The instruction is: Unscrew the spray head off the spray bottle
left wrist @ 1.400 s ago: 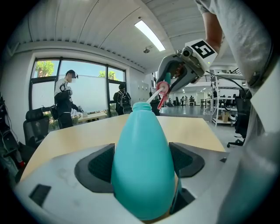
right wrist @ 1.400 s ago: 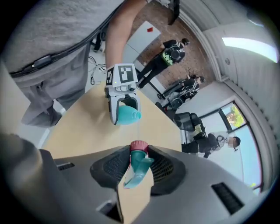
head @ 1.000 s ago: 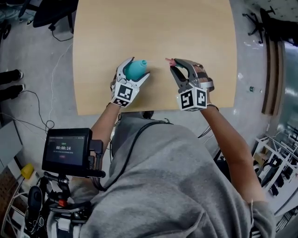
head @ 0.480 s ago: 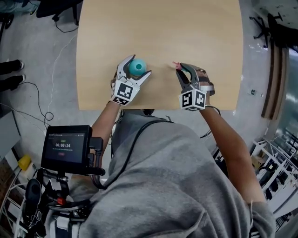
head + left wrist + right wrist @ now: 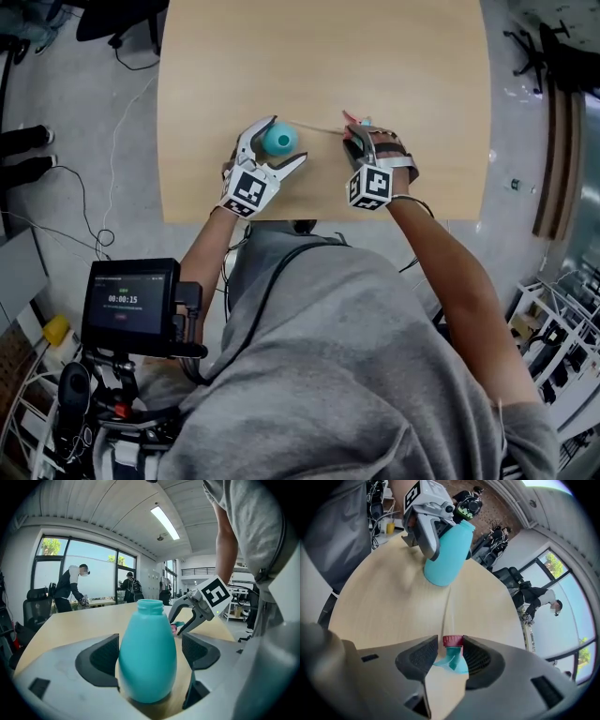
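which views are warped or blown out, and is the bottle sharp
Left gripper view: heavy fisheye, dark corners, bright windows, spray bottle sharp. Right gripper view: same warp, window blown out, spray head sharp. Head view: even light, slightly soft, hardly warped.

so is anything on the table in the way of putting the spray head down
nothing visible: the table around the spray head is bare. the bottle stands off to one side, and only the head's own thin tube trails toward it
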A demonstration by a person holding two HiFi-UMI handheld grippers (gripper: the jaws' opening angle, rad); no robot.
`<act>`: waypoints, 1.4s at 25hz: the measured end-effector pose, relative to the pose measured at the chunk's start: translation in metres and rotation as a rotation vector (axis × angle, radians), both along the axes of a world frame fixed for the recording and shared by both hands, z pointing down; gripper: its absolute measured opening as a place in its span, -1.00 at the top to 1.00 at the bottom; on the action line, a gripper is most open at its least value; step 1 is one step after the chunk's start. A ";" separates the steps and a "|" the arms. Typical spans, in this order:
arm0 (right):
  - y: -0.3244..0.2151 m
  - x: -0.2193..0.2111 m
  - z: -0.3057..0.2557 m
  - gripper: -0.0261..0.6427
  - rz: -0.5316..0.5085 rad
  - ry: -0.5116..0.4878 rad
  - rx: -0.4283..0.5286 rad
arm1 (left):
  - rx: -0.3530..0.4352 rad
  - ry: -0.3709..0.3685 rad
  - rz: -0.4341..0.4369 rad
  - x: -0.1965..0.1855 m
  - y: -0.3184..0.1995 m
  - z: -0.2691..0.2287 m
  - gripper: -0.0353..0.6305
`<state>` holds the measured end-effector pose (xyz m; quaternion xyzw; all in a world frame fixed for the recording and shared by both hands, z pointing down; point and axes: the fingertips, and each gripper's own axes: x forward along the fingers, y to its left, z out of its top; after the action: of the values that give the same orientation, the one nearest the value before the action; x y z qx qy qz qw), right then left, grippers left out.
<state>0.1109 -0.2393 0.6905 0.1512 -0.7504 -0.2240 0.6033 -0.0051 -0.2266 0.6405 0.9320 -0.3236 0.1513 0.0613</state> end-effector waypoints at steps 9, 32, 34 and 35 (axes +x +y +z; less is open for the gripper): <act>0.025 -0.002 -0.019 0.22 0.066 -0.139 -0.073 | -0.002 -0.004 0.020 -0.006 0.023 -0.032 -0.41; 0.098 0.010 -0.309 0.91 0.413 -1.135 -0.050 | 0.308 0.156 -0.281 -0.048 0.111 -0.283 0.88; 0.122 0.012 -0.341 0.91 0.375 -1.179 -0.054 | 0.304 0.204 -0.294 -0.044 0.133 -0.313 0.88; 0.141 0.016 -0.359 0.91 0.350 -1.201 -0.051 | 0.317 0.209 -0.291 -0.040 0.151 -0.329 0.88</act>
<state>0.1267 -0.0981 0.3310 0.3567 -0.9278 0.0202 0.1075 -0.0446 -0.0758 0.3114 0.8841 -0.4662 -0.0093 -0.0313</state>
